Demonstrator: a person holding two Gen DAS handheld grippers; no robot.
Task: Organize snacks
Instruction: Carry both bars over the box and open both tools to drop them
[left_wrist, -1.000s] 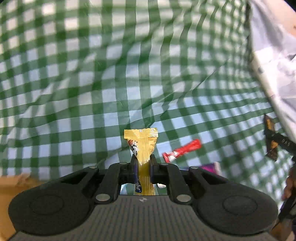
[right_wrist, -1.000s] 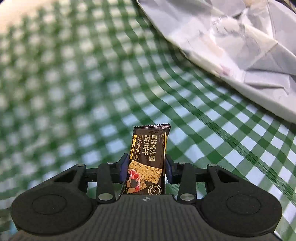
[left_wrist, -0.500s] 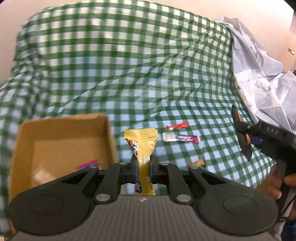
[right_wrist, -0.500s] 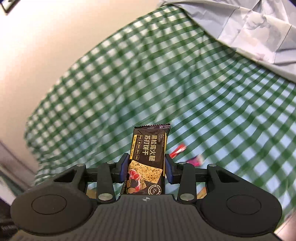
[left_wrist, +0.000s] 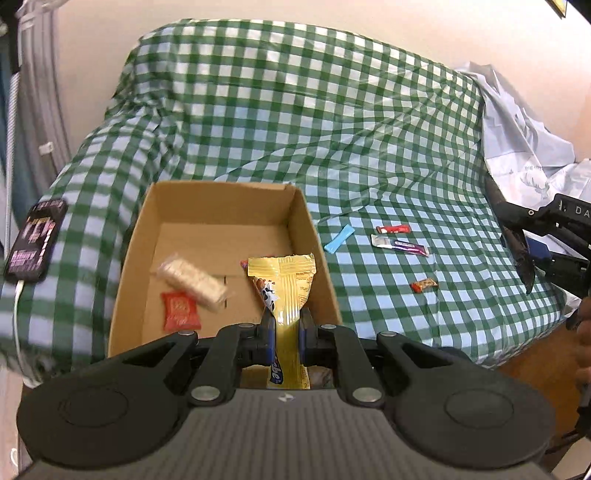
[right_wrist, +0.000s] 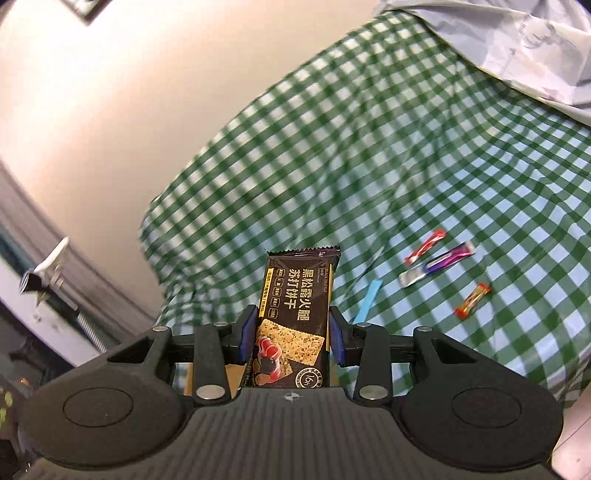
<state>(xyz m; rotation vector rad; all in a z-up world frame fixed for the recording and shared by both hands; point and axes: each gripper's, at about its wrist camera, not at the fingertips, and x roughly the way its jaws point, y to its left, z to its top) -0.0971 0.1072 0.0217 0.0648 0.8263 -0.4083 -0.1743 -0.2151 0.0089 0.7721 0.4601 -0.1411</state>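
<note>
Overhead, a green-checked cloth (left_wrist: 332, 122) drapes the worktop by a cream wall (right_wrist: 110, 92).
Left claw (left_wrist: 283, 341) pinches the yellow packet (left_wrist: 282, 288), right claw (right_wrist: 291, 338) the black cracker bar (right_wrist: 295, 314); both stand lengthwise upright near the cardboard box (left_wrist: 314, 236).

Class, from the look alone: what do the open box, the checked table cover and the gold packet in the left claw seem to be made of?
Box: matte brown cardboard, it seems; raw cut rims and fold lines.
Table cover: probably thin cloth or plastic sheet; it creases and drapes.
Gold packet: glossy foil-like plastic film with a crimped top seal.

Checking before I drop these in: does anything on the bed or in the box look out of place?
A phone on a white cable lies on the checked cloth left of the cardboard box; it is no snack. Nothing looks spilled or damaged.
</note>
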